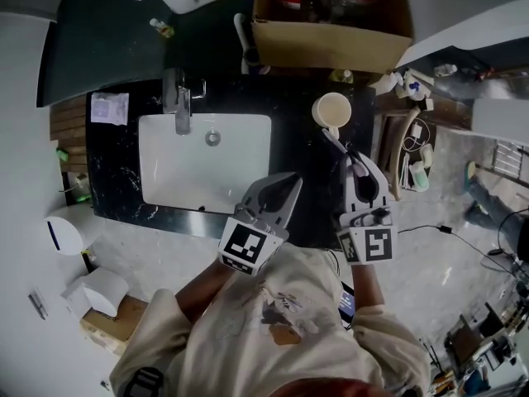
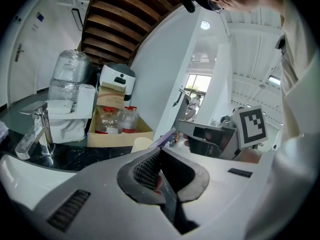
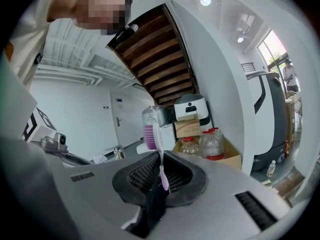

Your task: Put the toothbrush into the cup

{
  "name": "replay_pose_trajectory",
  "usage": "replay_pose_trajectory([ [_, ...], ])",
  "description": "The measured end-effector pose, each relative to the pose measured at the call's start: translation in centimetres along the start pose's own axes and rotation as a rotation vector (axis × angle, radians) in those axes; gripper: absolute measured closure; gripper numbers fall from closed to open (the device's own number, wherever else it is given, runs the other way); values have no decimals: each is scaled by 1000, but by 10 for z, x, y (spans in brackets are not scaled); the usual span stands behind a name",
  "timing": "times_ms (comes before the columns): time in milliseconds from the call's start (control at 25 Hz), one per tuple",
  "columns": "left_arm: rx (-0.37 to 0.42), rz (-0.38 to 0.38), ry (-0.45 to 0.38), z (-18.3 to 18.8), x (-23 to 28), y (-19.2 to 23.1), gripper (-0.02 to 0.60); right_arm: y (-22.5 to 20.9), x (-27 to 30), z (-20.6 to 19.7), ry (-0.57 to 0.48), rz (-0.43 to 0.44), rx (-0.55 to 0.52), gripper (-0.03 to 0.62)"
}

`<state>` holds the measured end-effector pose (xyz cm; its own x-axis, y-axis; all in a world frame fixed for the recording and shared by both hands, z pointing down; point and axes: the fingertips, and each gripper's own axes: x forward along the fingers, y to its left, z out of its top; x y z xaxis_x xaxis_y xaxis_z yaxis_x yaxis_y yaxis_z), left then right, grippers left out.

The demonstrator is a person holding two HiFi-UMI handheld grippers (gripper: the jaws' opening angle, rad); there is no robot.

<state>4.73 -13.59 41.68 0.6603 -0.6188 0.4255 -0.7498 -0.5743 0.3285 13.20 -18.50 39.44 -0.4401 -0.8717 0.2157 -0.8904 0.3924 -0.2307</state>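
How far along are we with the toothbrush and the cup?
Done: the toothbrush is off the counter, clamped in the right gripper, bristles up. In hand: the head view shows its head close to the cup, not inside. Still to do: bring it over the rim and let go. The left gripper is shut and empty.

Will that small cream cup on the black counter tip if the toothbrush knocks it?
Probably light: the small cream cup looks empty, so a knock may slide it on the glossy black counter. The slim purple-and-white toothbrush clamped in the right gripper looks light, so tipping seems unlikely.
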Motion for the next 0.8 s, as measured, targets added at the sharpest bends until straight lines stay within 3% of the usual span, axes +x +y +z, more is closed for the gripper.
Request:
replay_pose_trajectory([
  [800, -66, 66, 44, -6, 46, 41, 568, -45, 59, -33, 65, 12, 22, 560],
])
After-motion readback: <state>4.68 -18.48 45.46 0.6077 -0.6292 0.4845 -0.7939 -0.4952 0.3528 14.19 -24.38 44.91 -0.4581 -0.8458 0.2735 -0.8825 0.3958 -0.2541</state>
